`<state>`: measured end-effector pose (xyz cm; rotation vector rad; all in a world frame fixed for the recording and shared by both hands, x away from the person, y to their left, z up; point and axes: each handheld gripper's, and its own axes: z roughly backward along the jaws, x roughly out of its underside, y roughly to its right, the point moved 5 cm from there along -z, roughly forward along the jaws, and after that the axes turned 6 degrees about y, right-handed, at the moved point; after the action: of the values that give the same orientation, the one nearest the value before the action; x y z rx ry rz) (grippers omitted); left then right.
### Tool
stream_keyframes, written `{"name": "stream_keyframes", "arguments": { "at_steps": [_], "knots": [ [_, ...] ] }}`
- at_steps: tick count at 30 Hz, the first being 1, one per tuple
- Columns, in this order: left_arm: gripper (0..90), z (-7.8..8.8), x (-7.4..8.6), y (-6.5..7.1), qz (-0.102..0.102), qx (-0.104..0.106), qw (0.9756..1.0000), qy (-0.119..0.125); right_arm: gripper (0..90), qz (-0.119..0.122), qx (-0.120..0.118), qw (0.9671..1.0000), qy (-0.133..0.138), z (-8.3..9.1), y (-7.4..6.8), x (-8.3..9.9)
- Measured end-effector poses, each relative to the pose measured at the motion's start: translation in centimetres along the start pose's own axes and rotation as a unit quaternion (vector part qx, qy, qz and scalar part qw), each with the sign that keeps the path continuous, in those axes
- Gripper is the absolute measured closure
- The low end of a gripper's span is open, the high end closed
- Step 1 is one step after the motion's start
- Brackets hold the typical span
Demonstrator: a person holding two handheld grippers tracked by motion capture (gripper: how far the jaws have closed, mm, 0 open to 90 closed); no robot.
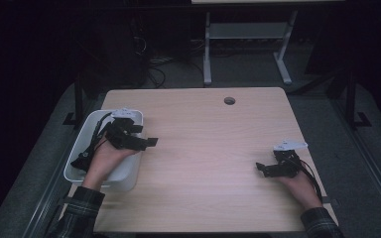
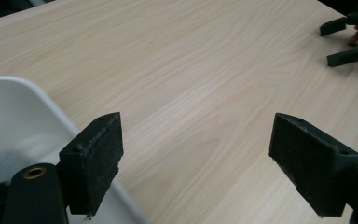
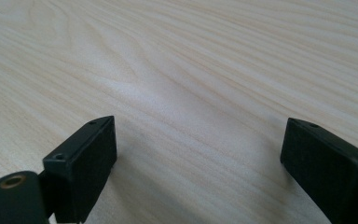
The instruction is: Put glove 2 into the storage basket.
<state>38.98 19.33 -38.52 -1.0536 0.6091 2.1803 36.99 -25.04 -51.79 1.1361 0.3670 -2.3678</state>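
Left gripper (image 1: 146, 143) over white bin (image 1: 129, 171) rim, right gripper (image 1: 262, 167) low over table (image 1: 208, 144); both jaws wide, empty. Nothing grasped yet.

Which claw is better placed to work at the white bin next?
Left, probably. The left claw hangs open at the white bin's rim; the right claw, also open, sits across the table.

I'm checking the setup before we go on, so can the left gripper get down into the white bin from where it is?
Probably yes. The left gripper hangs open at the near right edge of the white bin, its jaws poking out over the table. Nothing is seen lying between it and the bin's open top.
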Motion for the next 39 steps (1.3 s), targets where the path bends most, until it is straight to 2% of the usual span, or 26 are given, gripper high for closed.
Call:
{"name": "stream_keyframes", "arguments": {
  "at_steps": [5, 8, 10, 11, 17, 21, 24, 25, 29, 31, 33, 37, 39],
  "knots": [
    [16.8, -1.6, 0.3, 2.1, -0.001, 0.016, 0.9998, 0.008, 10.4, 0.000, 0.000, 1.0000, 0.000, 0.0, 0.0, 0.0],
    [16.8, -2.9, 0.6, 3.6, -0.013, 0.020, 0.9997, 0.009, 10.4, 0.000, 0.000, 1.0000, 0.000, 0.0, 0.0, 0.0],
    [16.8, -3.2, 0.7, 4.0, -0.016, 0.021, 0.9996, 0.007, 10.4, 0.000, 0.000, 1.0000, 0.000, 0.0, 0.0, 0.0],
    [16.8, -3.9, 0.9, 4.7, -0.018, 0.029, 0.9994, 0.006, 10.4, 0.000, 0.000, 1.0000, 0.000, 0.0, 0.0, 0.0],
    [16.8, -5.6, 1.8, 6.1, -0.031, 0.039, 0.9987, -0.006, 10.5, 0.000, 0.000, 1.0000, 0.000, 0.0, 0.0, 0.0],
    [16.8, -7.4, 3.3, 7.3, -0.043, 0.054, 0.9973, -0.027, 10.5, 0.001, -0.001, 1.0000, 0.000, 0.0, 0.0, 0.0],
    [16.8, -8.0, 3.8, 7.6, -0.045, 0.055, 0.9969, -0.034, 10.5, 0.000, -0.001, 1.0000, 0.000, 0.0, 0.0, 0.0],
    [16.8, -8.6, 4.3, 7.8, -0.055, 0.055, 0.9962, -0.039, 10.5, 0.000, 0.000, 1.0000, 0.000, 0.0, 0.0, 0.0],
    [16.7, -9.3, 5.1, 8.1, -0.059, 0.055, 0.9957, -0.045, 10.5, 0.001, 0.000, 1.0000, 0.001, 0.0, 0.0, 0.0],
    [16.7, -9.9, 5.7, 8.2, -0.057, 0.052, 0.9961, -0.042, 10.5, -0.001, 0.000, 1.0000, 0.000, 0.0, -0.1, 0.0],
    [16.7, -10.6, 6.5, 7.9, -0.075, 0.039, 0.9953, -0.047, 10.4, 0.000, 0.000, 1.0000, 0.000, 0.0, 0.0, 0.0],
    [16.1, -11.2, 7.2, 7.9, -0.084, 0.033, 0.9945, -0.054, 10.5, 0.000, -0.001, 1.0000, 0.000, 0.0, -0.1, 0.0],
    [14.7, -11.7, 7.8, 7.8, -0.092, 0.027, 0.9932, -0.066, 10.4, -0.001, -0.002, 1.0000, 0.001, 0.0, -0.1, 0.0]
  ]
}}
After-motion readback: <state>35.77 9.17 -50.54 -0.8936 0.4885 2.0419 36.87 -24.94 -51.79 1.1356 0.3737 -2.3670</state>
